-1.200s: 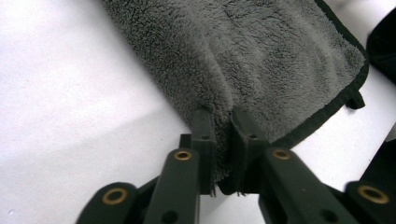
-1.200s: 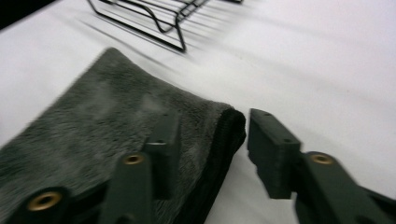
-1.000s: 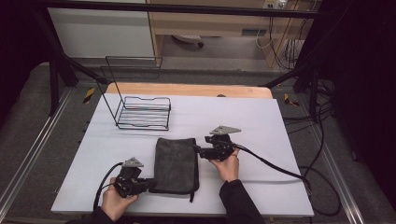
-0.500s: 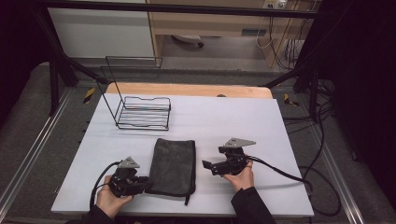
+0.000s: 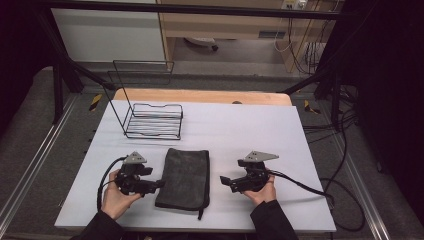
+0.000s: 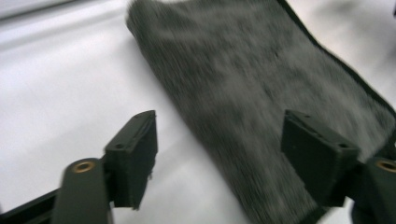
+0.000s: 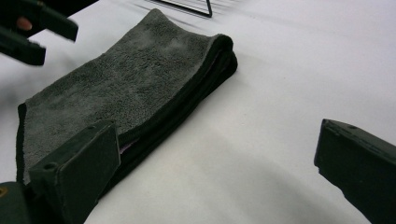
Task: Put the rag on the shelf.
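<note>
Left gripper (image 5: 159, 184) is held with its jaws spread and just been opening, nothing pinched between them, tips right at the left edge of the folded grey towel (image 5: 184, 178). Right gripper (image 5: 225, 181) is gaping wide too, jaws just been opening, parked a little off the towel's right side with bare table (image 5: 260, 125) between. So the towel is lying flat and folded near the front of the table, released by both. Looks like a fold is finished. Next, probably, the towel gets pinched again and carried to the wire rack (image 5: 150, 120) at the back, which needs a grip through all layers.
</note>
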Motion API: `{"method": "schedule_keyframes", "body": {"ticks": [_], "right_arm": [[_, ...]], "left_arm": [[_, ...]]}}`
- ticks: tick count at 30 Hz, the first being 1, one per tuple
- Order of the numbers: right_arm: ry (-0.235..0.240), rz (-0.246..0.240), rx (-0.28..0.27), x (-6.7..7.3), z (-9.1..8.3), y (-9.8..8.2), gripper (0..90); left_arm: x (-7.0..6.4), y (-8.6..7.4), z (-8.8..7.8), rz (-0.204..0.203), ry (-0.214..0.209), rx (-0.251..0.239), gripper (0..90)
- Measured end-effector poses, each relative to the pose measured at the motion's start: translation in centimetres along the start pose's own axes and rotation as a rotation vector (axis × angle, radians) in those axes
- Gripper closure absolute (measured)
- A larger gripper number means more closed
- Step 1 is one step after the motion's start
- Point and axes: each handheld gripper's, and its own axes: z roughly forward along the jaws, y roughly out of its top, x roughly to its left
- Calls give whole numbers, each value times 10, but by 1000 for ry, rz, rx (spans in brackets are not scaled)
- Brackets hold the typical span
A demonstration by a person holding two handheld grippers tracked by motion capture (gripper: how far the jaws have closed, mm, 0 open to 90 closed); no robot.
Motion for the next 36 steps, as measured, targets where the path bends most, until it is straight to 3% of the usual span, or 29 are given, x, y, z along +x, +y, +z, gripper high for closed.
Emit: {"method": "schedule_keyframes", "body": {"ticks": [6, 10, 15, 21, 27, 36], "right_arm": [[1, -2, -3, 1, -1, 0, 6], [0, -5, -6, 1, -3, 0, 6], [0, -3, -4, 2, -3, 0, 5], [2, -2, -1, 2, -2, -1, 5], [6, -2, 5, 2, -1, -1, 5], [6, 1, 18, 2, 1, -3, 6]], "left_arm": [[7, 19, 5, 7, 32, -31, 205], [12, 27, 13, 0, 21, -40, 168], [18, 34, 23, 5, 37, -29, 126], [25, 42, 35, -20, 61, -26, 128], [35, 47, 51, -65, 81, -22, 201], [45, 43, 68, -106, 81, 18, 426]]}}
